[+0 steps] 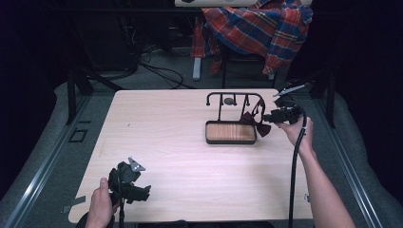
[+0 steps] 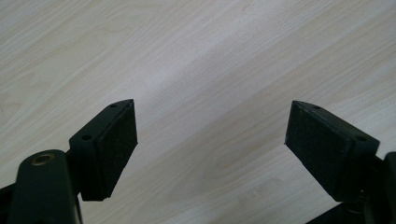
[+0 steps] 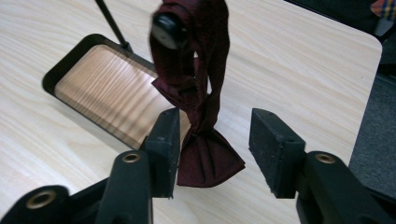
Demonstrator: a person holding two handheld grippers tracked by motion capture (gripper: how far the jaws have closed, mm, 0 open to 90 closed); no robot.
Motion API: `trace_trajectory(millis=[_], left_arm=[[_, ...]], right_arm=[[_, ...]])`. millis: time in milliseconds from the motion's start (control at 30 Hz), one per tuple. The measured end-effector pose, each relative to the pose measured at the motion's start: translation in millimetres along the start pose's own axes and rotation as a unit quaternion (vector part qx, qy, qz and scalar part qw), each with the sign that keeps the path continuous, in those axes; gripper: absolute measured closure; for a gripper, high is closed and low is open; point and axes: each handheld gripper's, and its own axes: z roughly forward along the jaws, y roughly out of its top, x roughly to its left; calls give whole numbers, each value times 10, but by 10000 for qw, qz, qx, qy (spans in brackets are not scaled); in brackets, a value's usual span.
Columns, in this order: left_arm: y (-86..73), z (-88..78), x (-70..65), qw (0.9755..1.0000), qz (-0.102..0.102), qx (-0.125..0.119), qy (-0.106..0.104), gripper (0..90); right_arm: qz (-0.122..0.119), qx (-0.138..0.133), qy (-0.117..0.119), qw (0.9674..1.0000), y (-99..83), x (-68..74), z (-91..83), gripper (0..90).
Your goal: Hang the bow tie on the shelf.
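A dark red bow tie (image 3: 201, 116) hangs by its strap from the knobbed end of a black rack arm (image 3: 167, 24); in the high view the bow tie (image 1: 256, 124) droops at the right end of the rack (image 1: 235, 97). The rack stands on a black-rimmed wooden tray (image 1: 231, 141). My right gripper (image 3: 214, 147) is open, its jaws on either side of the bow's lower part, and its left pad (image 3: 171, 148) is close to the cloth. My left gripper (image 2: 211, 135) is open over bare table near the front left corner (image 1: 135, 187).
The light wood table (image 1: 171, 137) has its right edge close behind my right gripper (image 1: 284, 114). A plaid shirt (image 1: 256, 26) lies over a chair beyond the far edge. Cables run on the floor at the back.
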Motion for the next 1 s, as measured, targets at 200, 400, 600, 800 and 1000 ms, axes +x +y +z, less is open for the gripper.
trace_trajectory(millis=[200, 400, 600, 800, 1000], left_arm=[[-1, -1, 4, 10000, 2, -2, -10, 170], [-1, -3, 5, 10000, -2, -7, -12, 170], [0, 0, 4, 10000, -20, -4, -9, 169], [0, -3, 0, 10000, -13, -3, 10, 168], [3, -3, -7, 10000, 1, 11, 25, 168]], right_arm=[[2, -35, 10, 10000, -7, 84, -110, 441], [-136, 0, 90, 9999, -42, 184, -196, 348], [-256, 14, 212, 9994, -97, 269, -281, 281], [-373, 18, 323, 9988, -186, 373, -375, 191], [-554, 51, 431, 9975, -280, 510, -417, 156]])
